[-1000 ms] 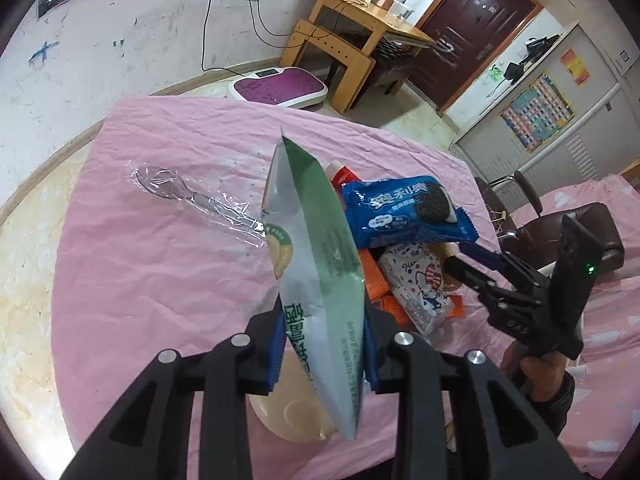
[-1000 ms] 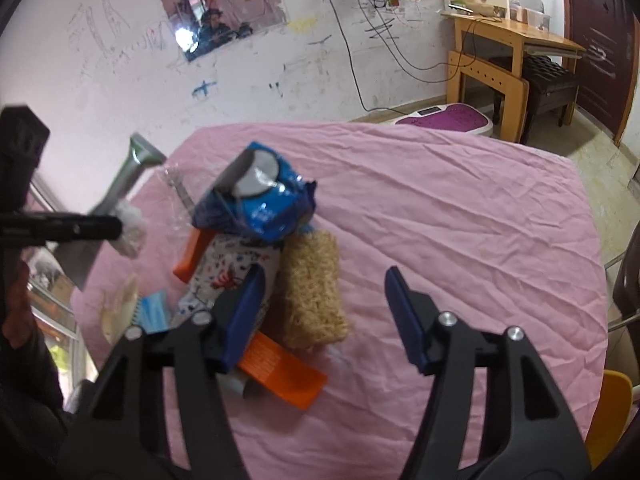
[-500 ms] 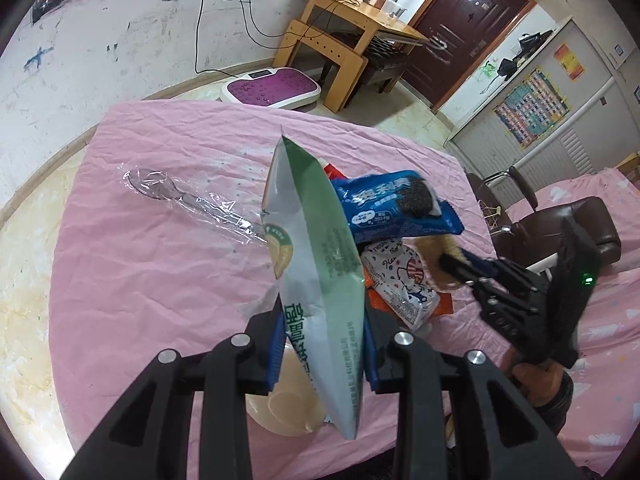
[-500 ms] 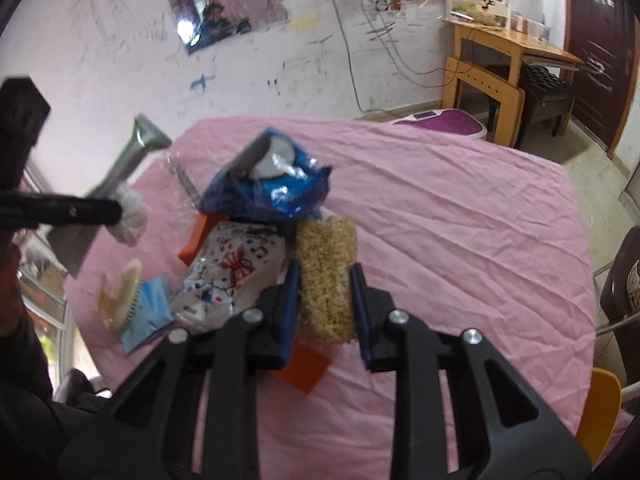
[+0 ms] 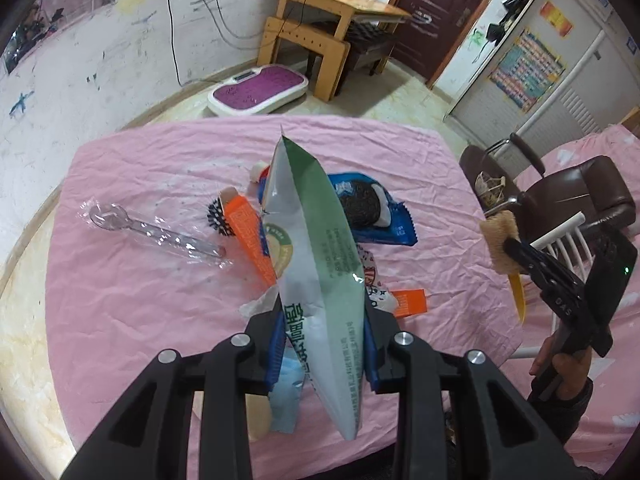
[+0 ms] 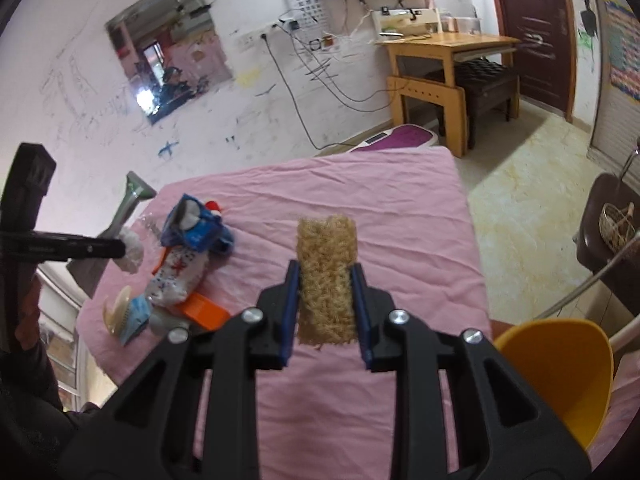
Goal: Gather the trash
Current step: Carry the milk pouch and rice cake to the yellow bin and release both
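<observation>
A: Going from the left, what did each side have?

B: The left gripper (image 5: 323, 350) had its fingers pressed shut on a green-and-white snack bag (image 5: 316, 256), held upright over the pink tablecloth (image 5: 132, 300). Under and around it lay the remaining litter: a wrapped plastic spoon (image 5: 154, 232), an orange wrapper (image 5: 250, 236), a blue cookie packet (image 5: 372, 210).

A: And the right?

B: The right gripper (image 6: 326, 312) was closed on a tan fibrous scrubber block (image 6: 326, 276), lifted off the cloth, well to the right of the pile. A yellow bin (image 6: 560, 364) sat at the lower right of that view.

A: So which step?

B: I judged it the carry stage: both pieces picked, neither dropped. If the bin was the target, the next move called for swinging the scrubber block over its mouth before loosening the fingers.
</observation>
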